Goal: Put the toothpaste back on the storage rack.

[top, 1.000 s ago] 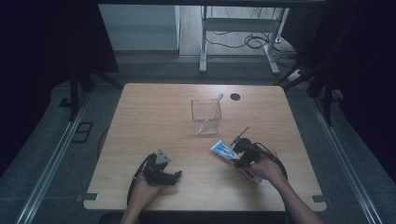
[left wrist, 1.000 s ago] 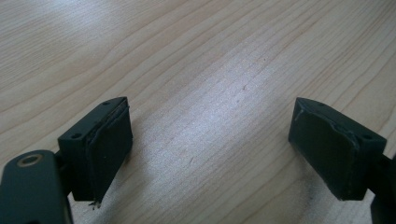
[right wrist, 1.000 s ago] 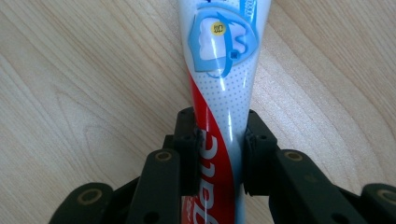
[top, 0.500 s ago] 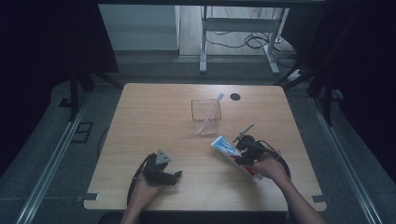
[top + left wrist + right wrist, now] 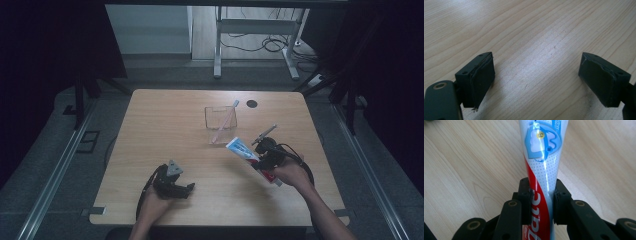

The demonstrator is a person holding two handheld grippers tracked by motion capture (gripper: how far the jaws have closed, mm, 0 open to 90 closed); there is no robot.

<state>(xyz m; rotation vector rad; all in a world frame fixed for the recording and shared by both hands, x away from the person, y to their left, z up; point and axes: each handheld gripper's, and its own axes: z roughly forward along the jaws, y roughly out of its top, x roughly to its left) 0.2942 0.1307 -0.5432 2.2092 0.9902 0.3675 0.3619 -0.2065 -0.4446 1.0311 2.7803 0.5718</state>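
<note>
One clear container (image 5: 220, 124) stands toward twelve o'clock on the table (image 5: 165, 125), a pink toothbrush (image 5: 223, 123) leaning inside it. At its five o'clock, the right claw (image 5: 261, 156) is clamped on a toothpaste tube (image 5: 241, 149). At seven o'clock, the left claw (image 5: 187, 189) gapes wide, holding nothing.

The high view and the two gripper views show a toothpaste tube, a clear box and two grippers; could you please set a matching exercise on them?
Things:
1. red, white and blue toothpaste tube
2. clear square plastic box
3. left gripper
4. right gripper

States:
A. open above bare wood
B. holds a pink toothbrush leaning inside
C. shut on the tube
D. clamped between two black jaws

Pairs: 1-D, 2-B, 3-A, 4-C
</note>
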